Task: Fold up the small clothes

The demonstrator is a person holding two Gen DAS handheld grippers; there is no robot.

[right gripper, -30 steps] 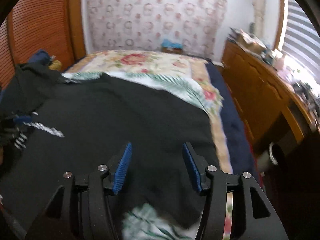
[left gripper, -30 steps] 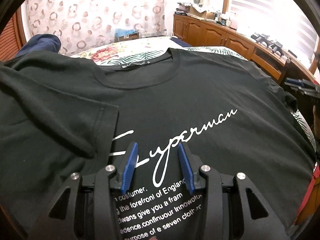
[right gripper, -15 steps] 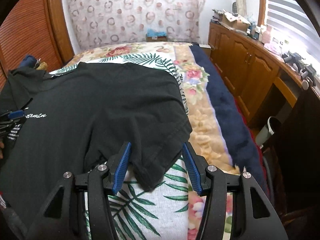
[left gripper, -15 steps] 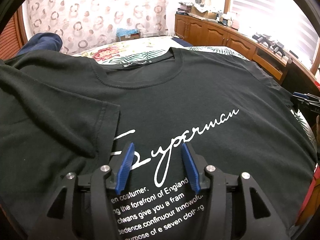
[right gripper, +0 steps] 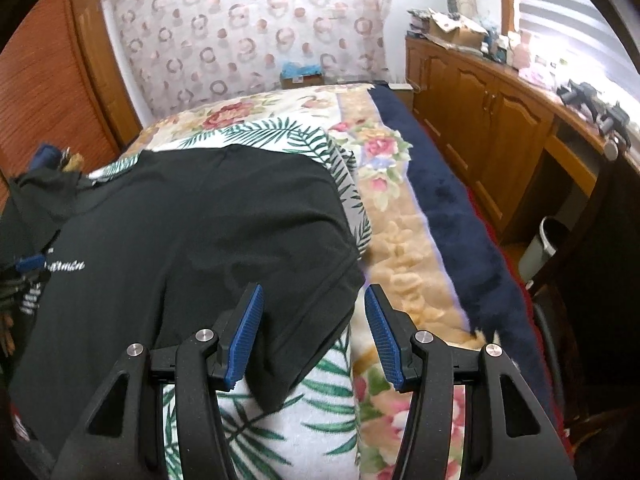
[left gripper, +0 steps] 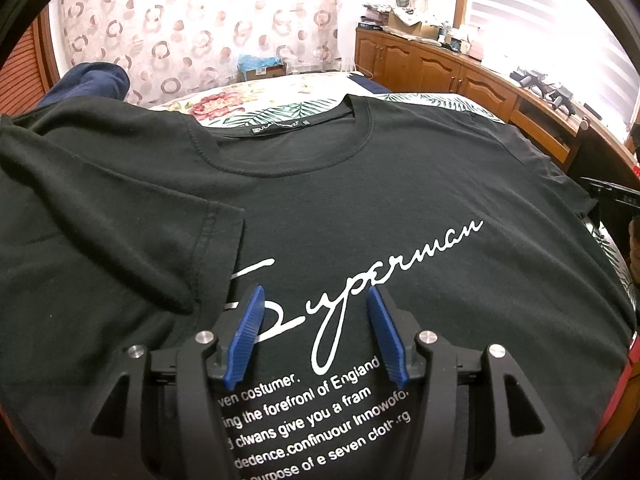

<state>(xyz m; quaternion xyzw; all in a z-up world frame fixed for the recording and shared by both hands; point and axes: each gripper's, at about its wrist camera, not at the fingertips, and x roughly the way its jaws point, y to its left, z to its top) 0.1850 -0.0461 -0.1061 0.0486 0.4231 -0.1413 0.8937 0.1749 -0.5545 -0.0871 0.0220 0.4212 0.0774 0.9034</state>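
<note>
A black T-shirt [left gripper: 360, 184] with white "Superman" lettering lies face up on the bed, its left sleeve [left gripper: 132, 240] folded in over the chest. My left gripper [left gripper: 314, 300] is open and empty, hovering over the printed text. In the right wrist view the same T-shirt [right gripper: 208, 224] shows its right sleeve [right gripper: 304, 328] lying flat on the leaf-print blanket. My right gripper [right gripper: 314, 298] is open, its jaws standing either side of that sleeve's end, just above it.
The bed has a leaf-print blanket [right gripper: 280, 420], a floral cover [right gripper: 400, 264] and a navy blanket [right gripper: 464, 216] along its right edge. Wooden cabinets [right gripper: 496, 108] line the right wall. A grey bin [right gripper: 544, 244] stands on the floor. A dark blue garment [left gripper: 88, 80] lies at far left.
My right gripper has swung right and come down over the right sleeve's end. My left gripper has opened a little wider and drawn back slightly over the lettering.
</note>
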